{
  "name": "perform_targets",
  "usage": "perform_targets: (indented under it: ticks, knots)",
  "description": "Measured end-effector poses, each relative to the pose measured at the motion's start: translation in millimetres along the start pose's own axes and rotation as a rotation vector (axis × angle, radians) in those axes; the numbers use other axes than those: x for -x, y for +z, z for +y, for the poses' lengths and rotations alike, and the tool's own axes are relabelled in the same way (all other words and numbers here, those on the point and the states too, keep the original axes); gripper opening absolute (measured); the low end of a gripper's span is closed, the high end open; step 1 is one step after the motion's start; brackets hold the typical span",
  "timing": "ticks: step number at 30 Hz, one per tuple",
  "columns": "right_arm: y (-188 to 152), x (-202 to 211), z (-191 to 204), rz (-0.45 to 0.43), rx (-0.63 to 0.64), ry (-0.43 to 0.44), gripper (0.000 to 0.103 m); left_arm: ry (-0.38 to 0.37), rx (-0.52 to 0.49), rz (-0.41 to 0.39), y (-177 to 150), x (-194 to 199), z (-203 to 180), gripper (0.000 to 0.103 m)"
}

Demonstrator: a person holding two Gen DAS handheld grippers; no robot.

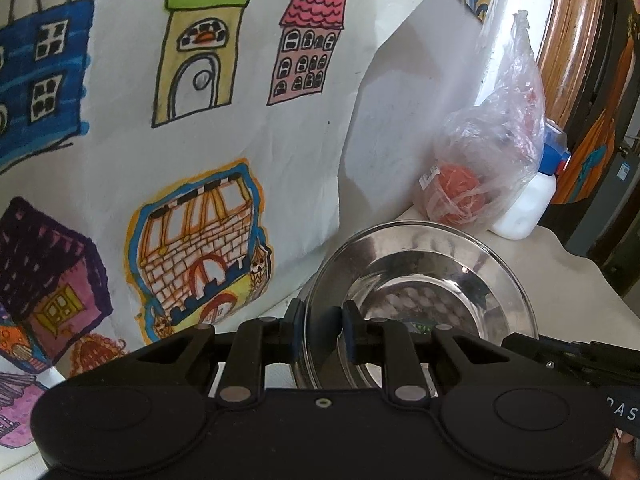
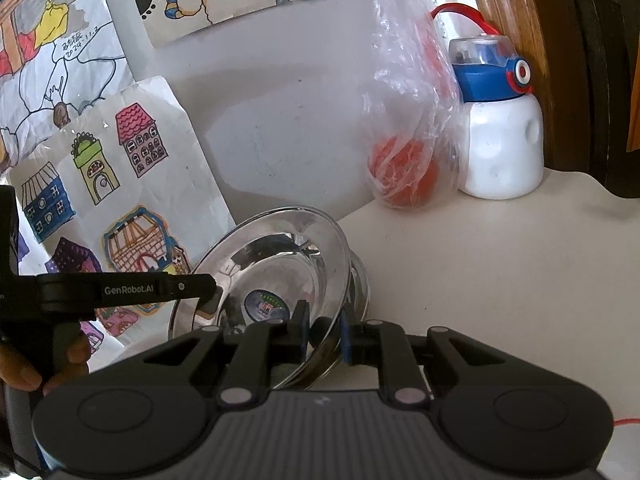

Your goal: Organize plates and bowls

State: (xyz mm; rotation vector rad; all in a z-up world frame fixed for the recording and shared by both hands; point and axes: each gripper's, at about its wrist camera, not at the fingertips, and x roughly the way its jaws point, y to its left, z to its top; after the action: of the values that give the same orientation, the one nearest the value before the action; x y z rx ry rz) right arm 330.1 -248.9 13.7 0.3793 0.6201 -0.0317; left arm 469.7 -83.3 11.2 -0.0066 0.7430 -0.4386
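A shiny steel bowl (image 1: 420, 276) with a wide rim is tilted up on edge over the pale table (image 2: 500, 280); a sticker shows inside the bowl (image 2: 280, 256). Its lower side rests in a second steel bowl (image 2: 360, 284) beneath it. My left gripper (image 1: 323, 332) is shut on the bowl's near-left rim, and in the right wrist view this left gripper (image 2: 210, 300) comes in from the left. My right gripper (image 2: 324, 332) straddles the near rim, one finger inside and one outside, with a gap at the inner pad.
A clear plastic bag with orange fruit (image 2: 404, 184) and a white bottle with a blue cap (image 2: 500, 140) stand at the back by the wall. Children's drawings of houses (image 1: 200, 240) lean on the wall to the left. A hand (image 2: 24, 372) holds the left tool.
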Motion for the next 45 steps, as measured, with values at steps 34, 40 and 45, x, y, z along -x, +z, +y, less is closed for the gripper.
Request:
perform_targets:
  ticks: [34,40,45]
  knots:
    - [1,7,7,-0.031,0.084,-0.048,0.057,0.015,0.006,-0.008,-1,7,7,0.025]
    - [3,27,10,-0.061,0.079,-0.040,0.073,0.014,0.017,-0.018,0,22,7,0.031]
    - [3,57,17,-0.116,0.088,-0.041,0.087,0.013,0.026,-0.047,0,47,7,0.039]
